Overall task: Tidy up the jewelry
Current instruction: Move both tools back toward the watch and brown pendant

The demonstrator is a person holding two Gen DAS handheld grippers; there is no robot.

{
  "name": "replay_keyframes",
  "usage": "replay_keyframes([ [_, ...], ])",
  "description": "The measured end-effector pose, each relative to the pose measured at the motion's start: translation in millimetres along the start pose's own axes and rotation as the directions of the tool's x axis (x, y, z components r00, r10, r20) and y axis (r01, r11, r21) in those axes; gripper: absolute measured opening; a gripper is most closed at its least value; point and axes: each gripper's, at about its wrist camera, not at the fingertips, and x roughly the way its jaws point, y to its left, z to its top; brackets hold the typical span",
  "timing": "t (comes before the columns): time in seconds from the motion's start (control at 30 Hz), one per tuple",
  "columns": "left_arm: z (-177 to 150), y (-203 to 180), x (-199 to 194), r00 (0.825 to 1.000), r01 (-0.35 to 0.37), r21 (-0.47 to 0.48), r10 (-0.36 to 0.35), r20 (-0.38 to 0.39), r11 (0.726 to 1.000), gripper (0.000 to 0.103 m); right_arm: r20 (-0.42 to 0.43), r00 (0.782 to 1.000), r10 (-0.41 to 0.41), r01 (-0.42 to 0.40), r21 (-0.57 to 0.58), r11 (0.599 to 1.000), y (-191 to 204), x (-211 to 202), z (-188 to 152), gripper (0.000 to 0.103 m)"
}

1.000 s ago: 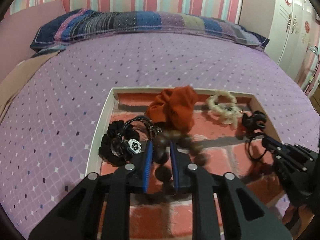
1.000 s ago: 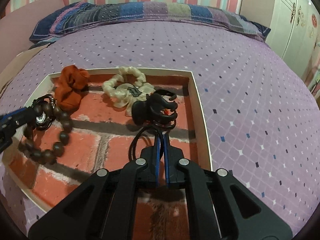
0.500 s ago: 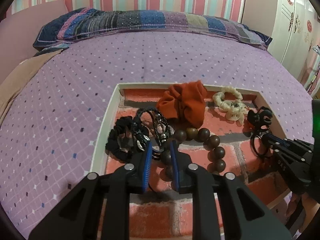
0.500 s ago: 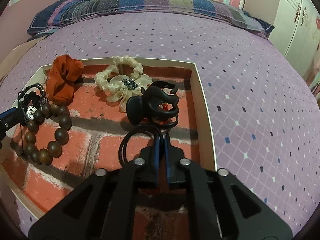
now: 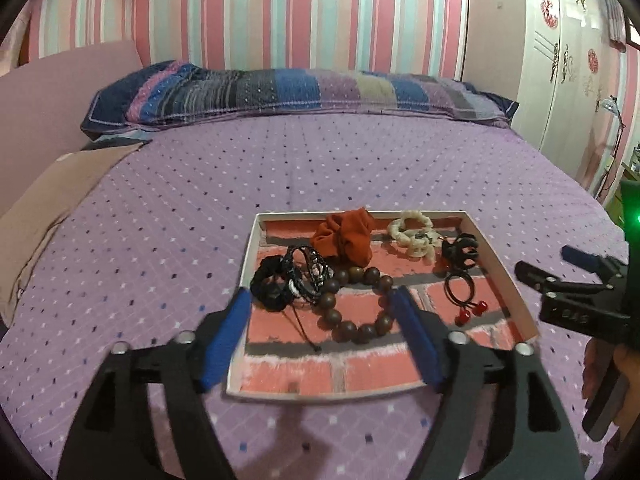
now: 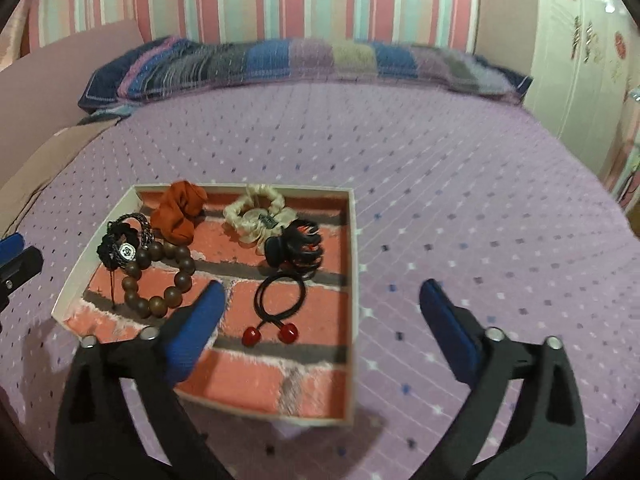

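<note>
**Purple bedspread w/ jewelry tray, release step**

Purple bedspread (image 5: 160, 240) carries tray (image 5: 249, 264). Left gripper (image 5: 322, 318) and right gripper (image 6: 320, 308) both opening, nothing pinched. Bead bracelet (image 5: 352, 300) lies beyond left fingertips, hair tie (image 6: 280, 300) between right fingertips. Next, probably: pick another item, close accurately.

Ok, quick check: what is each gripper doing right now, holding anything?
Left gripper: jaws opening, holding nothing.
Right gripper: jaws opening wide, holding nothing.
</note>
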Motion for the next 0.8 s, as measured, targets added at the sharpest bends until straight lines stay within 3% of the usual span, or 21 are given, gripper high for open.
replay_keyframes([
  [0.1, -9.8, 1.6, -23.3, 1.000, -0.010, -0.018, 0.011, 0.026, 1.000, 0.089, 0.022, 1.000, -0.020, 0.020, -0.016, 1.000, -4.1, -24.9, -8.6, 0.099],
  [0.27, -34.8, 0.6, -59.2, 0.999, -0.027, -0.023, 0.028, 0.046, 0.999, 0.094, 0.056, 0.998, -0.028, 0.029, -0.022, 0.999, -9.7, -63.4, -32.4, 0.099],
  [0.5, -72.1, -3.3, -100.6, 0.996, -0.059, -0.029, 0.061, 0.065, 0.998, 0.097, 0.081, 0.997, -0.018, 0.018, 0.001, 1.000, -21.6, -107.8, -68.8, 0.099],
  [0.8, -115.8, -16.7, -130.6, 0.997, -0.034, -0.062, 0.038, 0.060, 0.997, 0.098, 0.087, 0.995, -0.050, 0.049, 0.020, 0.999, -36.9, -146.0, -123.9, 0.099],
])
